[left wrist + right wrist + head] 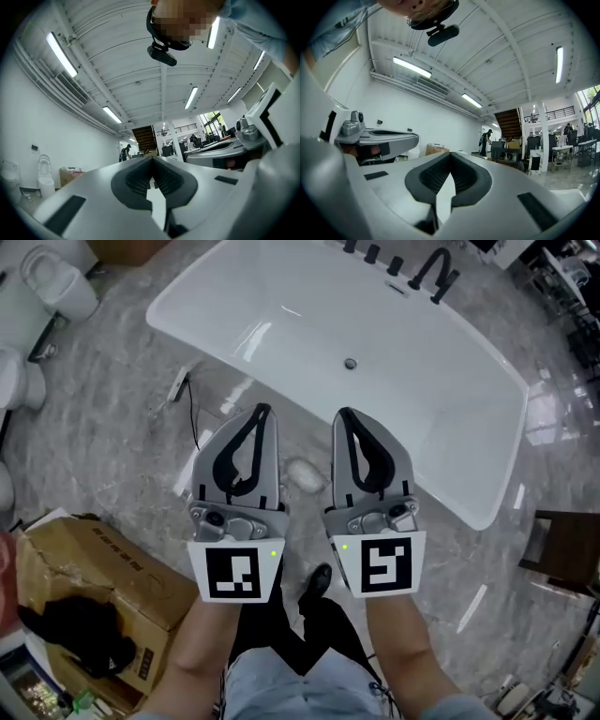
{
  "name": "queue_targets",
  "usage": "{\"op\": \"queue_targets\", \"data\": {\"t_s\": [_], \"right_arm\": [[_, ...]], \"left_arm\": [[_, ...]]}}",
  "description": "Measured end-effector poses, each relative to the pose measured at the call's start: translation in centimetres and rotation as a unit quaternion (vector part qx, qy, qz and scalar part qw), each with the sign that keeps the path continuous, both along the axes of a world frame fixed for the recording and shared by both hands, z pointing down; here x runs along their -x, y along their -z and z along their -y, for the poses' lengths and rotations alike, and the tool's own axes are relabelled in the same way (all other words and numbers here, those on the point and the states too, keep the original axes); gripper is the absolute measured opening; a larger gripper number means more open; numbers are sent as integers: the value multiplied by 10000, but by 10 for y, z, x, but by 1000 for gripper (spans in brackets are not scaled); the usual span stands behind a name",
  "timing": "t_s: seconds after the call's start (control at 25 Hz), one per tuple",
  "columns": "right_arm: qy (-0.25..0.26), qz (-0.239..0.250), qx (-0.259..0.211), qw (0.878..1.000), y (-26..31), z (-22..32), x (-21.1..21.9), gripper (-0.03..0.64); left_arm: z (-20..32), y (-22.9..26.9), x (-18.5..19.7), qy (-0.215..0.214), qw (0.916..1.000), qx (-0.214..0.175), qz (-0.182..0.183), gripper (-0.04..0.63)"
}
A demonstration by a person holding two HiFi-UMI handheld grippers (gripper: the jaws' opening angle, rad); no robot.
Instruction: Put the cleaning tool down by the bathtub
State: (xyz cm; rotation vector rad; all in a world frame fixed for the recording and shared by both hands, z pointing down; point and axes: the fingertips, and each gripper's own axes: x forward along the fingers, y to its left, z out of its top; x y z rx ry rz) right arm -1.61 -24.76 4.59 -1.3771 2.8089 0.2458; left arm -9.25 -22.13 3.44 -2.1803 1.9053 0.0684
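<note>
The white bathtub (469,399) fills the upper part of the head view, with a black faucet (424,272) on its far rim. A small pale object (305,474), possibly the cleaning tool, lies on the marble floor beside the tub's near wall, between my two grippers. My left gripper (262,412) (152,159) is held high in front of me, its jaws shut with nothing between them. Beside it, my right gripper (343,414) (450,153) is also shut and empty. Both point roughly level out into the room.
A torn cardboard box (103,577) with dark stuff in it sits at the lower left. Toilets (58,279) stand at the top left. A white power strip with a black cable (178,382) lies by the tub's left end. A brown stool (565,549) is at the right edge.
</note>
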Motion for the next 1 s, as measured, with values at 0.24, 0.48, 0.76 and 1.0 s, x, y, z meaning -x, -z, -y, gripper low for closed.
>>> {"op": "queue_targets", "data": {"t_s": [0.24, 0.48, 0.76, 1.0], "right_arm": [[6, 94, -384, 9992, 91, -43, -34, 14], [-1, 152, -649, 9978, 146, -79, -64, 14], [-8, 204, -909, 9957, 183, -107, -92, 12], [4, 241, -1067, 9940, 205, -125, -109, 12]], "left_arm": [[-47, 76, -30, 140, 9998, -112, 112, 15], [-83, 133, -56, 200, 9993, -308, 51, 15], [-111, 183, -78, 263, 9972, -691, 76, 15], [-130, 212, -96, 289, 9953, -900, 209, 15]]}}
